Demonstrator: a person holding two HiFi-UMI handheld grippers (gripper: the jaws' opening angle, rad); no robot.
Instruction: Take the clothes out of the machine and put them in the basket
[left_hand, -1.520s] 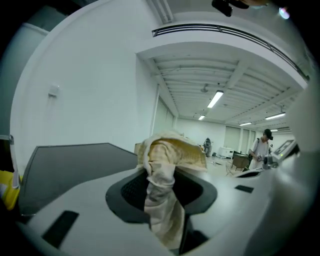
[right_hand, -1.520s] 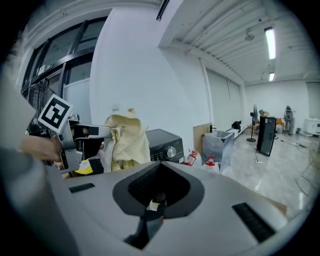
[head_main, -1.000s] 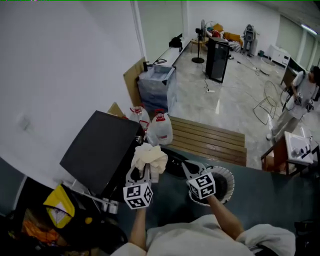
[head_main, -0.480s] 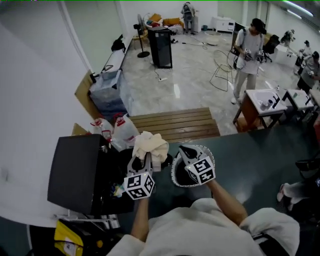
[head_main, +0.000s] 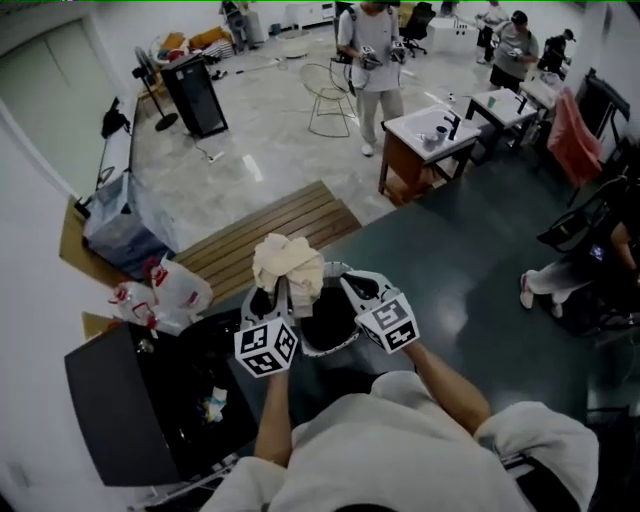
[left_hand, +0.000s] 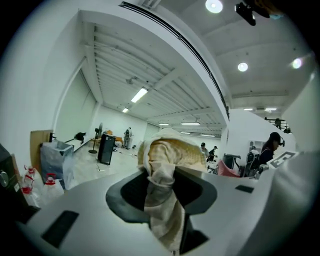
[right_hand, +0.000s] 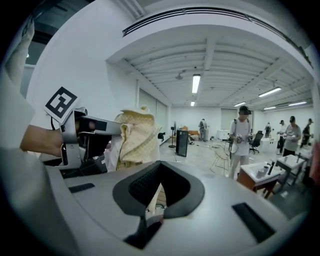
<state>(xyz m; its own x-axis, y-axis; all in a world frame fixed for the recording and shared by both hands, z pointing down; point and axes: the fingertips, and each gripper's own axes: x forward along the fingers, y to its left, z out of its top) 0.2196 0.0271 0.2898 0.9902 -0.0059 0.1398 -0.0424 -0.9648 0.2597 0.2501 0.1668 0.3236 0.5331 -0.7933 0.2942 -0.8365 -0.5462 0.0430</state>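
My left gripper is shut on a bunched cream cloth, which bulges above its jaws. In the left gripper view the cloth fills the gap between the pads and hangs down. My right gripper is just to the right at the same height, with its jaws together and nothing in them. From the right gripper view I see the cloth and the left gripper to the left. Both grippers hover over the round white-rimmed basket. The open black machine lies at the lower left.
The machine's raised black lid stands at the far left. Plastic bags and a wooden slatted platform lie beyond it. A desk and standing people are farther back. Someone sits at the right edge.
Both grippers swung right, away from the machine, and now hang over the basket. The cream cloth stayed pinched in the left gripper throughout. The head view turned with them.
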